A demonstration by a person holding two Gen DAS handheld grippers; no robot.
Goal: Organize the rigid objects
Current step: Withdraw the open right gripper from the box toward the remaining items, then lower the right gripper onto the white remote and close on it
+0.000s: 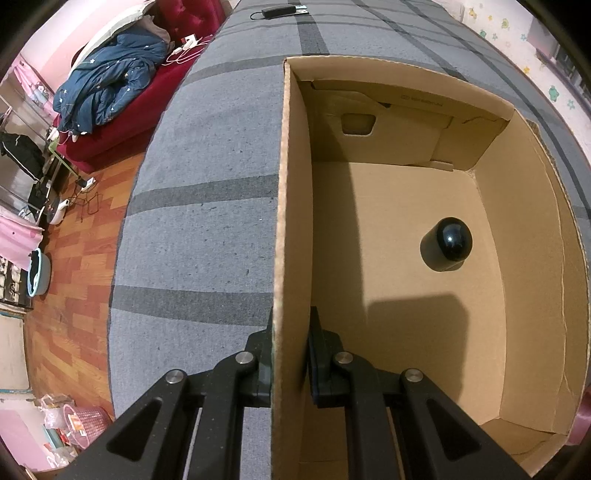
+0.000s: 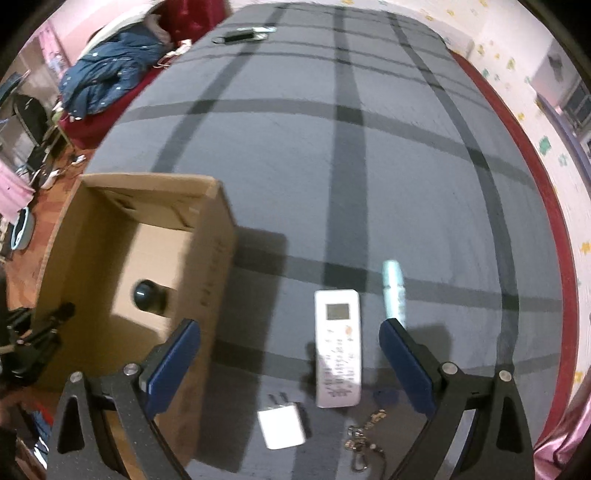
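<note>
Right wrist view: the light blue tube (image 2: 393, 291) is smeared by motion blur, and its lower end is covered by the right tool's (image 2: 290, 363) blue pad (image 2: 404, 363). The remote control's (image 2: 337, 347) button legends are too small to read. The key chain (image 2: 364, 439) is blurred; its parts cannot be told apart. The cardboard box's (image 2: 201, 295) near wall hides the base of the black domed object (image 2: 147, 295).

Left wrist view: the box's (image 1: 532, 295) near corner is cut off at the bottom edge. Print on its far flap is illegible. The black device (image 1: 279, 12) on the bed is too small to identify
</note>
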